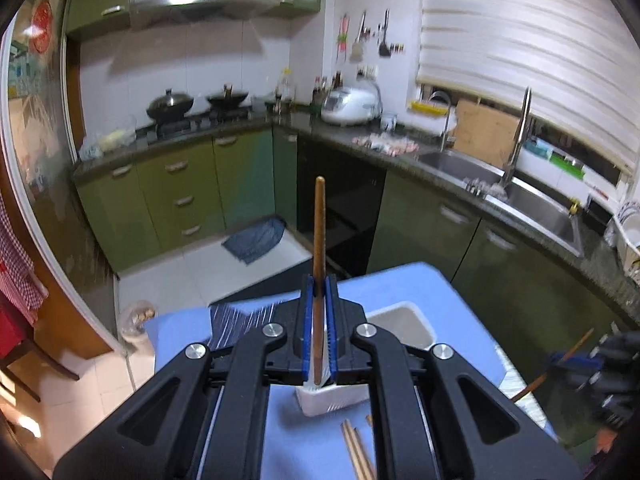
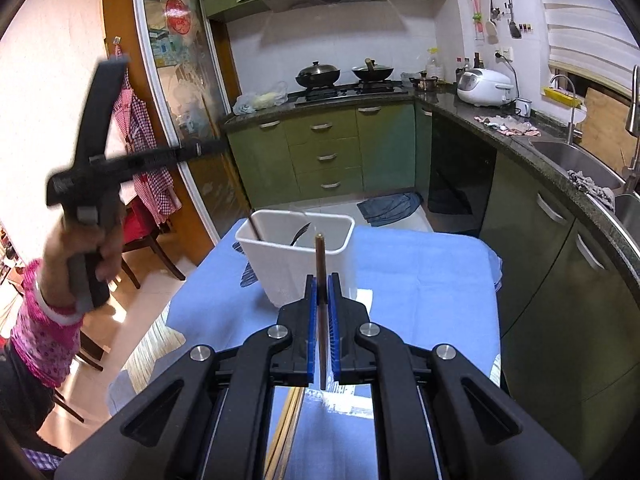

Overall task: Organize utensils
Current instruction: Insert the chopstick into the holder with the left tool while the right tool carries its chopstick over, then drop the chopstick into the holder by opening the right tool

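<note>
My left gripper [image 1: 319, 280] is shut on a wooden chopstick [image 1: 319, 232] that stands upright between its blue pads. Below it sits a white plastic utensil holder [image 1: 420, 320] on a blue cloth [image 1: 400, 280]. My right gripper [image 2: 322, 278] is shut on a darker chopstick [image 2: 320, 256], just in front of the same holder [image 2: 276, 256], which has dark utensils [image 2: 300, 234] inside. The left gripper [image 2: 200, 148] shows blurred at the left of the right wrist view, held up in a hand. The right gripper [image 1: 572, 360] appears at the right edge of the left wrist view.
Loose chopsticks [image 1: 356, 456] lie on the cloth near the front edge, and more chopsticks [image 2: 288, 432] show under the right gripper. Green cabinets [image 2: 328, 152], a stove with pans [image 2: 344, 76] and a sink [image 1: 532, 200] ring the table. A wooden chair [image 2: 148, 240] stands at the left.
</note>
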Demonstrator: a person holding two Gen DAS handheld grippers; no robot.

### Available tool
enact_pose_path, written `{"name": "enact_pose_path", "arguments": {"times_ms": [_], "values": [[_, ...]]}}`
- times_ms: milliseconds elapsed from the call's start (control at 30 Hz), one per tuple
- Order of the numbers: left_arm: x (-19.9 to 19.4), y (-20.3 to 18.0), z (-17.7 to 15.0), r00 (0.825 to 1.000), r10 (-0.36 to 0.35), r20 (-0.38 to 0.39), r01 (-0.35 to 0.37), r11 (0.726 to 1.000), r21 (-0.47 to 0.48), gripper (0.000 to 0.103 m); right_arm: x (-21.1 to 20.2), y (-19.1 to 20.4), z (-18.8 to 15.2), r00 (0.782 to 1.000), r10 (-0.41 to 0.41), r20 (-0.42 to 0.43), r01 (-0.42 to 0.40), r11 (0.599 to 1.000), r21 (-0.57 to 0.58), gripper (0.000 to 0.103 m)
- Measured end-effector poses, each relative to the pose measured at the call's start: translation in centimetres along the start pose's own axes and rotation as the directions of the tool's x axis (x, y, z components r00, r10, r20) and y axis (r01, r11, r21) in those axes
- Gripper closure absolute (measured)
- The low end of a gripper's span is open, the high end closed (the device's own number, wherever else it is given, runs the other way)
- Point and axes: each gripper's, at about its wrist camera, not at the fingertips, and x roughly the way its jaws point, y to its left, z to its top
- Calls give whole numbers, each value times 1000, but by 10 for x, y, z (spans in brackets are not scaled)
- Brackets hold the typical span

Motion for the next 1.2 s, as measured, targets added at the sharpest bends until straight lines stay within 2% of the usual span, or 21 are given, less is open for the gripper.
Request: {"name": "enact_pose_path", "arguments": {"times_ms": [167,233,333,433,567,667,733,967,1133,1200], "values": [[11,8,-21,999,-6,-51,5,1000,-19,83,-8,0,22,999,-8,42,8,1000,-3,97],[5,10,-27,999,-21,-48,19,999,-27,81,-16,2,39,997,-13,82,13,1000,-6,97],[-14,16,-35,1000,-24,-17,24,999,-31,68,-29,5,64,989,-14,148,15,1000,-5,97],[-33,18,-43,1000,-28,2,28,999,-24,68,-40,6,95,975,-20,221,19,1000,6,97],[-51,16,-55,1000,-22,10,22,1000,-2,68,-29,7,132,965,-38,258,32,999,27,97],[-59,14,-63,1000,-28,5,28,1000,6,68,5,4,154,973,-52,225,42,998,49,97],[-62,14,-68,1000,-31,-2,31,1000,7,67,28,4,156,981,-60,187,50,997,55,97],[-65,21,-85,999,-40,-34,40,999,-4,66,99,1,125,996,-71,49,69,996,57,96],[-59,21,-98,996,-45,-77,43,999,-17,64,117,4,103,998,-58,-18,58,998,37,95],[-55,20,-103,994,-51,-98,49,999,-23,64,106,7,101,999,-50,0,50,998,26,90]]}}
